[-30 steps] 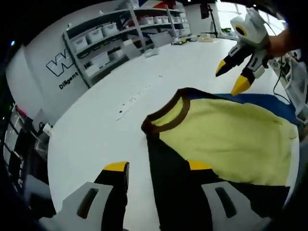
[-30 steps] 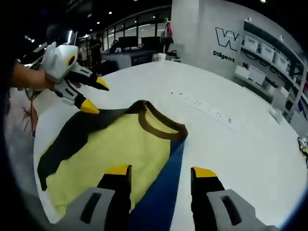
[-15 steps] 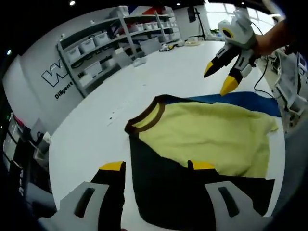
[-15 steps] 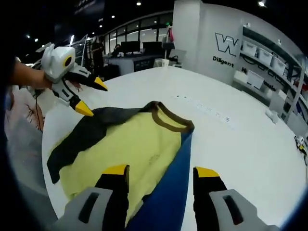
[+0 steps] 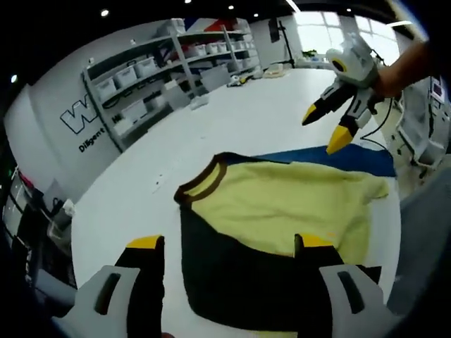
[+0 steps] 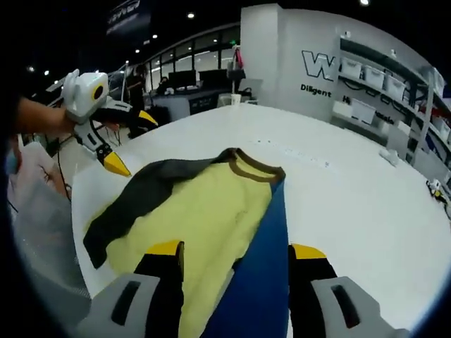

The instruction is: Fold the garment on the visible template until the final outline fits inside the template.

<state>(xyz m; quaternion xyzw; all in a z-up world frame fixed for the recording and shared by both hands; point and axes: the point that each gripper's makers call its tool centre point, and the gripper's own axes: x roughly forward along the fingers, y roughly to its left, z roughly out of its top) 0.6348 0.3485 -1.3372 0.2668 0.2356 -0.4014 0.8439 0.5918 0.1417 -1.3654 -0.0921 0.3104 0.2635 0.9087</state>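
the shirt [image 5: 282,218] lies flat on the white table [image 5: 141,204], yellow in the middle with a brown collar [image 5: 199,184], one side black and the other blue. in the left gripper view the left gripper [image 5: 229,246] has its jaws apart above the black side, and the right gripper [image 5: 330,124] hovers at 1 o'clock, jaws apart, holding nothing. shelves [image 5: 162,67] stand at 11 o'clock.
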